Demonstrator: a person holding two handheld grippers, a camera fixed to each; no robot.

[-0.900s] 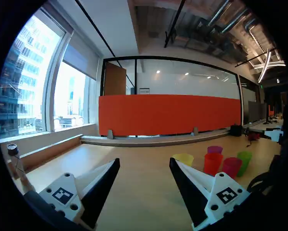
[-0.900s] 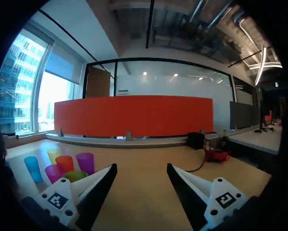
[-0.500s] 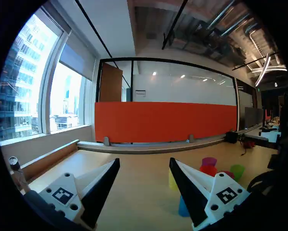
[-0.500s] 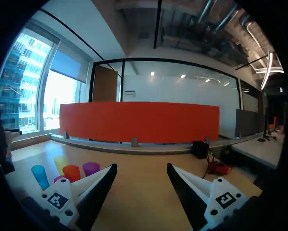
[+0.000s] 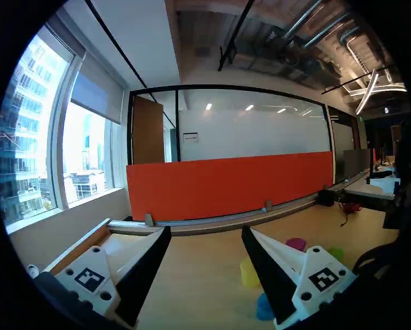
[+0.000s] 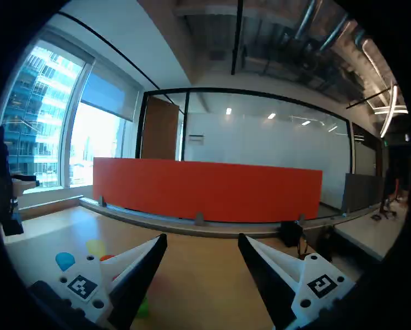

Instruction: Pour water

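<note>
Several coloured plastic cups stand in a cluster on the wooden table (image 5: 205,286). In the left gripper view a yellow cup (image 5: 249,272), a purple cup (image 5: 296,243) and a green cup (image 5: 335,253) show beside the right finger, and a blue cup (image 5: 264,308) sits low, partly hidden behind it. My left gripper (image 5: 205,230) is open and holds nothing. In the right gripper view a blue cup (image 6: 65,260), a yellow cup (image 6: 96,247) and a green cup (image 6: 143,309) peek around the left finger. My right gripper (image 6: 201,237) is also open and holds nothing, above the table.
An orange partition (image 5: 227,184) runs along the table's far edge, with windows to the left. A black box (image 6: 289,233) sits near the partition's right end. A dark shape (image 6: 4,192) stands at the left edge of the right gripper view. Neighbouring desks lie to the right.
Both views have tilted upward and the cups have slid lower, now partly hidden behind the fingers. Both grippers stay open.
</note>
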